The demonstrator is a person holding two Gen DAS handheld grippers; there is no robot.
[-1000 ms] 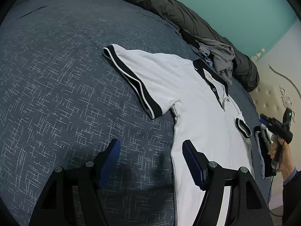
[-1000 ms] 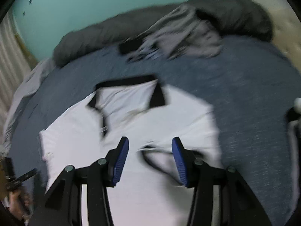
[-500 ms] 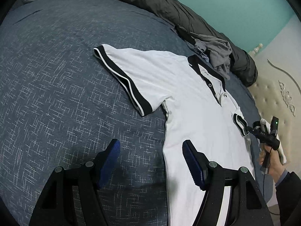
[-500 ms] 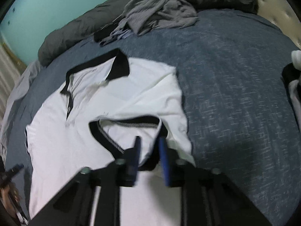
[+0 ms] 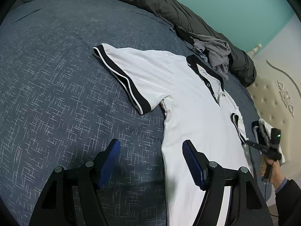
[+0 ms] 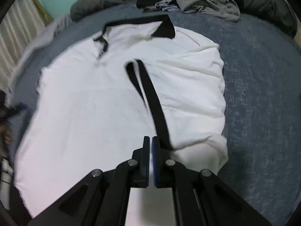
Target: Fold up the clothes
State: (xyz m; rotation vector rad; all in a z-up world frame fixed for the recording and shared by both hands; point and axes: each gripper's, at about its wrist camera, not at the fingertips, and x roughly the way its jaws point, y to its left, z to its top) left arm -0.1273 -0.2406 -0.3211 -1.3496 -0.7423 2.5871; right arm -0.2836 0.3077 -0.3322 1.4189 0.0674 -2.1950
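A white polo shirt with black collar and black sleeve bands lies flat on the blue bedspread. My left gripper hovers open over the shirt's side edge below the spread sleeve, holding nothing. My right gripper is shut on the black-banded cuff of the other sleeve, which is drawn across the white shirt front. From the left wrist view the right gripper shows at the shirt's far edge, with a hand behind it.
A grey crumpled garment and a dark rolled duvet lie along the far edge of the bed. A tufted cream headboard stands at the right. Folded cloth sits near the person's hand.
My right gripper closed on the sleeve cuff and pulled it over the shirt front. The left gripper stayed open and shifted only slightly.
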